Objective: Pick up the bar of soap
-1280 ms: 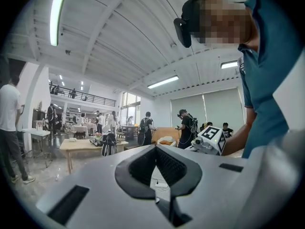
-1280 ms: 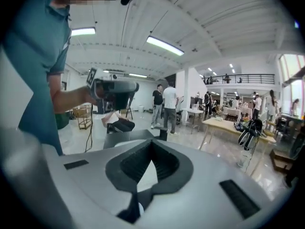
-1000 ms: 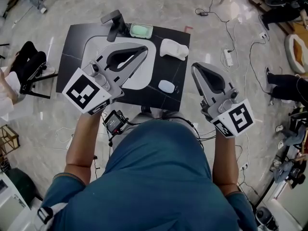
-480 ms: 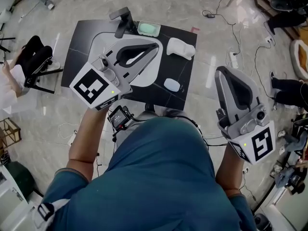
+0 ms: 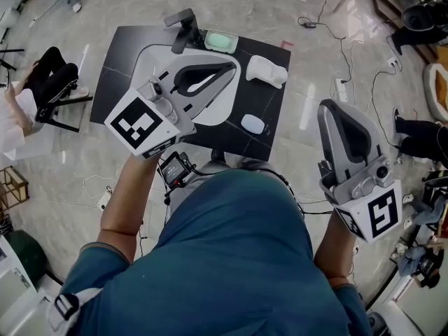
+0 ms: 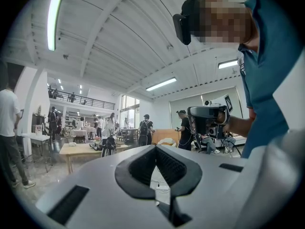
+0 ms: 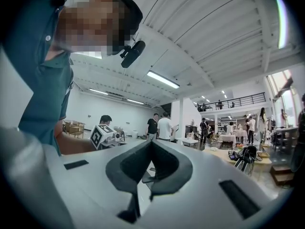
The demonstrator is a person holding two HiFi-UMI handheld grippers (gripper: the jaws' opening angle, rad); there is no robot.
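Shirt [image 5: 231, 257] in teal nearest, across the bottom of the head view. Just beyond, off the bench's right edge and over pale floor [image 5: 315, 47], right gripper [image 5: 326, 108] with marker cube toward the body, tongs pressed together on nothing. Left gripper [image 5: 236, 64] raised over the white basin [image 5: 213, 114] set in the black bench [image 5: 115, 61], tongs likewise pressed together and empty, tips toward the far right corner. Bar of soap [image 5: 252, 124], a pale oval, flat on the bench near its near right corner, just beside the basin's right rim, apart from both grippers. Farther along the right edge, white lumpy object [image 5: 267, 71]. At the far edge, green dish [image 5: 222, 41], black faucet [image 5: 182, 26] just to its left. Past the bench, cables and a power strip [image 5: 341, 89] on the floor.
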